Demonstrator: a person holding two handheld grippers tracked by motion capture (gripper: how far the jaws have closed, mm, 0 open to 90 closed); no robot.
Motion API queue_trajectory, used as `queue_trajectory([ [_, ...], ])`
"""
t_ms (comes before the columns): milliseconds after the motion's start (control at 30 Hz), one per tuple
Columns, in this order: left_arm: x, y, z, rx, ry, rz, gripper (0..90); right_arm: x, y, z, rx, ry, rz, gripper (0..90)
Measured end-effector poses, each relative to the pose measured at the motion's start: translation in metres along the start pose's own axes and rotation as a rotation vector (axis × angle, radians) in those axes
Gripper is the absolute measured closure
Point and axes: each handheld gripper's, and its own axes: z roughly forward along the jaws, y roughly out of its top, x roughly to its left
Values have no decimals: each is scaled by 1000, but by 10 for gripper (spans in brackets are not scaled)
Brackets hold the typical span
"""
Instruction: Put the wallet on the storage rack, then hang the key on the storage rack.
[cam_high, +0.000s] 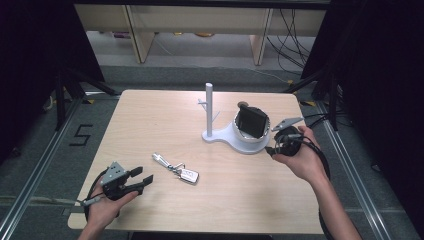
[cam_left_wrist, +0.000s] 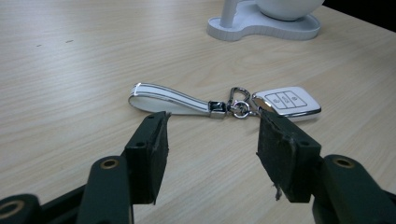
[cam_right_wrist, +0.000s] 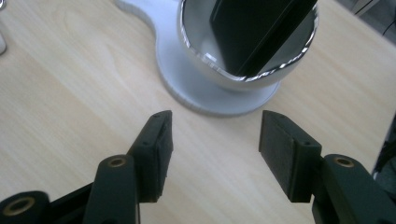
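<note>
Lying clear of table edges: key fob.

Bare tabletop lay open across the far left, giving my left gripper free passage there. Just ahead of it, the key fob and strap lay flat in its path. My right gripper stood hemmed in by the white stand, its upright post and its bowl holding a dark object.
</note>
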Motion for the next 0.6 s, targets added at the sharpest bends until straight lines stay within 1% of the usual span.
queue_trajectory([
  [33,-1,1,2,-5,-5,-5,428,3,-5,2,3,8,12,453],
  [67,-2,2,3,-5,-12,0,430,4,-9,4,3,13,5,451],
  [100,-4,3,4,-2,-18,7,433,6,-13,6,8,16,13,450],
  [167,-7,5,8,-4,-33,5,438,11,-21,10,10,25,22,448],
  [233,-9,7,11,10,-40,11,448,15,-26,12,9,28,35,446],
  [333,-15,8,17,21,-69,9,478,24,-35,16,6,40,54,443],
  [367,-16,9,19,23,-74,14,494,28,-39,19,7,48,58,441],
  [500,-24,14,34,49,-113,44,537,37,-49,27,5,71,78,438],
  [567,-26,18,43,58,-121,38,565,41,-54,32,2,83,99,438],
  [600,-25,21,47,70,-121,44,578,43,-56,34,4,83,111,438],
])
